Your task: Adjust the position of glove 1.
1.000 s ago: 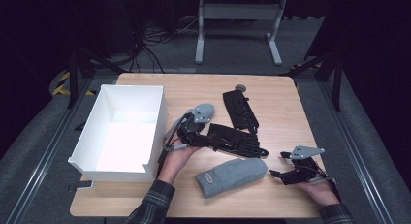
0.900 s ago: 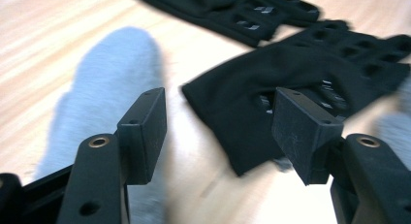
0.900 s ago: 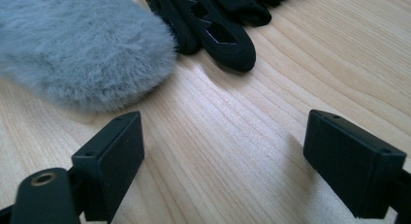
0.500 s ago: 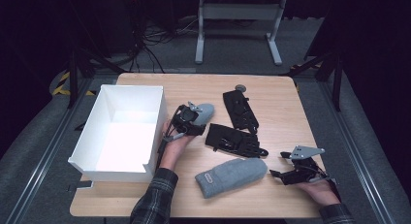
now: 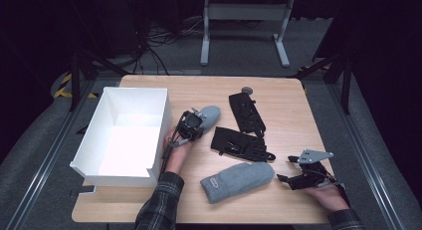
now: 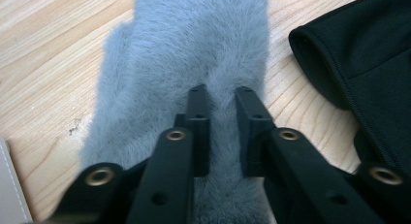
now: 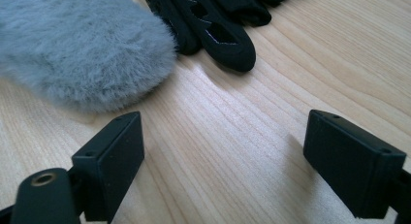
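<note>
A grey fuzzy mitten lies beside the white box, and my left gripper is shut on its near end. In the left gripper view the two jaws pinch the mitten's fur at the left gripper. A second grey mitten lies near the front edge. My right gripper rests on the wood to that mitten's right, jaws wide apart. The right gripper holds nothing, and this mitten's tip is just beyond its left jaw.
Two black gloves lie mid-table, one flat between the mittens and one farther back. The first glove's fingers reach towards my right gripper. A black cuff lies right of the held mitten. A small round disc sits at the back.
My left hand and gripper have moved left and away from the black glove, toward the box, onto the grey mitten's near end. The right gripper has stayed put.
</note>
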### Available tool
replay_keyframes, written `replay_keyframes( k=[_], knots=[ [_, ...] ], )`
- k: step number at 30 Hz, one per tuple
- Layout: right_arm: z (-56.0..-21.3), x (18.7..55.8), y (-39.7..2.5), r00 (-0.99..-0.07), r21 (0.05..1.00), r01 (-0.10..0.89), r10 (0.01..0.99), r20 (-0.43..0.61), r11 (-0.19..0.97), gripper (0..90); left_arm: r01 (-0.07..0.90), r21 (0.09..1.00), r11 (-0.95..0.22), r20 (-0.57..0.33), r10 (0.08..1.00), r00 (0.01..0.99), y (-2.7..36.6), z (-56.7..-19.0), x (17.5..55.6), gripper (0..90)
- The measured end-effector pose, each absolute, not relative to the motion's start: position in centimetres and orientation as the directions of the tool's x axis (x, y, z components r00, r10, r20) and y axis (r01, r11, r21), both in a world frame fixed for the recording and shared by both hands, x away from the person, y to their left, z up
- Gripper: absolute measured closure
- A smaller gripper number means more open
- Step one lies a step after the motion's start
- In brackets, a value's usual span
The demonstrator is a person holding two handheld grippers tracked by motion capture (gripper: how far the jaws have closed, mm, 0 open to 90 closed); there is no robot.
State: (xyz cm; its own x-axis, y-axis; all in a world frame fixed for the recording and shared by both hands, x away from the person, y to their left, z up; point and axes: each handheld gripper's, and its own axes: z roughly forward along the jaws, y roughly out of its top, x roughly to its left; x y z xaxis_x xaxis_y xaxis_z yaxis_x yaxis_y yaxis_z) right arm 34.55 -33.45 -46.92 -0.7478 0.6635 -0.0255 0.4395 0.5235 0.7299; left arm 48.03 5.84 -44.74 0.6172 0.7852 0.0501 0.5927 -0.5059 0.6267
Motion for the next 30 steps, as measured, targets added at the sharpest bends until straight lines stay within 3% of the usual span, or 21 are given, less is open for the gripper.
replay_keyframes(
  k=[11,18,30],
  knots=[
    [-46.9,34.6,-33.5,-0.748,0.730,0.440,0.664,-0.026,0.523,14.9,0.624,0.664,-0.413,-0.077,0.792,0.606,6.6,-42.5,47.5,84.7],
    [-46.9,34.6,-33.5,-0.748,0.730,0.439,0.664,-0.026,0.523,14.9,0.611,0.687,-0.395,-0.106,0.776,0.621,6.5,-41.1,46.6,85.0],
    [-46.9,34.6,-33.5,-0.748,0.730,0.439,0.663,-0.026,0.524,14.9,0.545,0.731,-0.412,-0.184,0.649,0.738,6.3,-38.0,44.1,85.2]
  ],
)
